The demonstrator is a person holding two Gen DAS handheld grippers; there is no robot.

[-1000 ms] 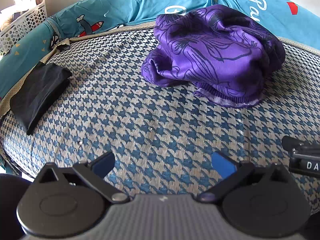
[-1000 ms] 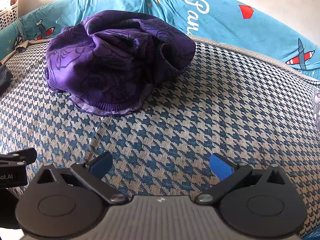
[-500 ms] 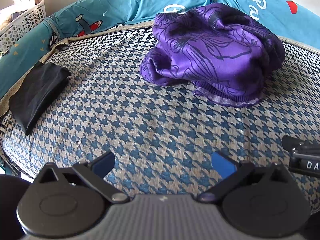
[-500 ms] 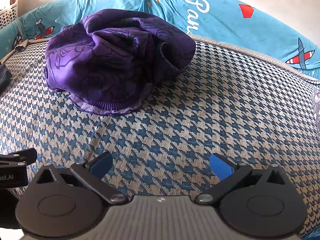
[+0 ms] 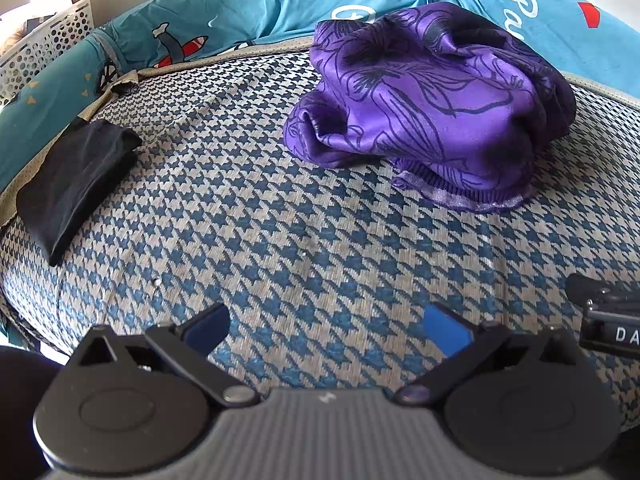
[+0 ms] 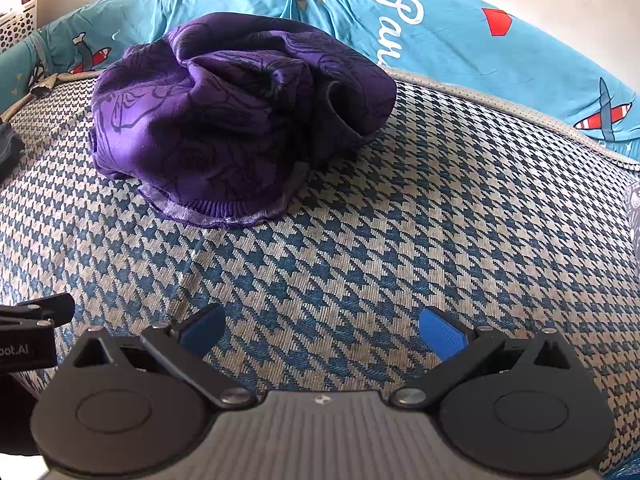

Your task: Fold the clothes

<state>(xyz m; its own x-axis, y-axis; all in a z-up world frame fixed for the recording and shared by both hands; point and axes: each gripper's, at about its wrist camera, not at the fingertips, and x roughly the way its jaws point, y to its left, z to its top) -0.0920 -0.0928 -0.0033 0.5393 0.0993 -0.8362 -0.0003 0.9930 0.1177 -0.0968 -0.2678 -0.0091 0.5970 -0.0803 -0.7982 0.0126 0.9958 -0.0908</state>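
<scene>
A: How are the two tools held?

B: The left hand-held gripper [image 5: 326, 330] is held with its blue pads spread wide and nothing between them; the right hand-held gripper [image 6: 320, 332] is likewise spread and empty. Both are kept low over the blue-and-beige houndstooth woven bed cover [image 5: 280, 232], side by side, each tool's edge being caught in the other's view. This is judged a ready stance, from which a reach can be made by either.

A: And where is the garment found?

B: The crumpled purple satin garment with dark line print [image 5: 432, 96] is left bunched in a heap on the cover, ahead of both tools and well apart from them. It is seen ahead and to the right from the left tool, ahead and to the left from the right one [image 6: 240, 120]. Its ribbed hem is turned toward the tools.

A: Anything else?

B: A folded black cloth [image 5: 76, 176] is laid near the cover's left edge, presumably set aside as finished. Teal printed bedding [image 6: 460, 40] is bunched along the far side.
</scene>
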